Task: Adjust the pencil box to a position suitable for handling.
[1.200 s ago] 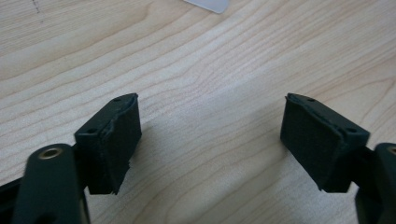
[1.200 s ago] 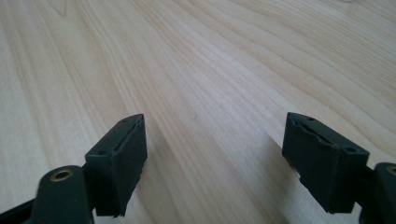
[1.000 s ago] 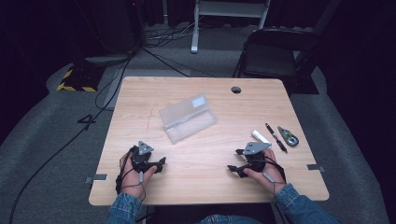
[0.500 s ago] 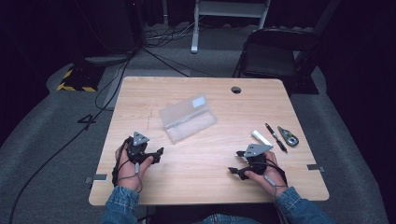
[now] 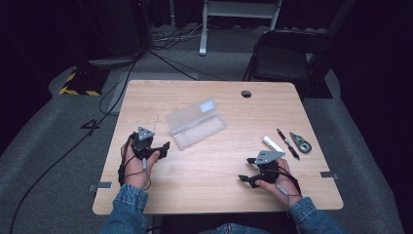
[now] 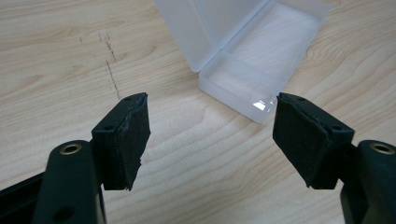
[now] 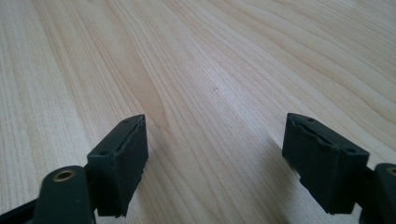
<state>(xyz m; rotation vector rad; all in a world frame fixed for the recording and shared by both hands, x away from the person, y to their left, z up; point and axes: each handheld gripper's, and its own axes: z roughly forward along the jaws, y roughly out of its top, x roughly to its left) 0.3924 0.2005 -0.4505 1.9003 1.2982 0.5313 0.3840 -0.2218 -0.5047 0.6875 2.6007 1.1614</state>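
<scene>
While the left tool [image 6: 212, 140] hovers just short of it, jaws spread but just closing on nothing, the clear plastic case [image 5: 196, 123] lies open mid-worktop [image 5: 224, 180], long axis slanting from near-left to far-right. Right tool [image 7: 215, 163]: spread, empty.

Recording lab or studio: one lit wooden table [image 5: 209, 165] stands on grey carpet [image 5: 58, 161] amid dark surroundings, with cables [image 5: 160, 46] trailing over the floor, a yellow-black hazard-striped block [image 5: 78, 84], a folding chair [image 5: 285, 58] and a white stand [image 5: 238, 14] behind.
</scene>
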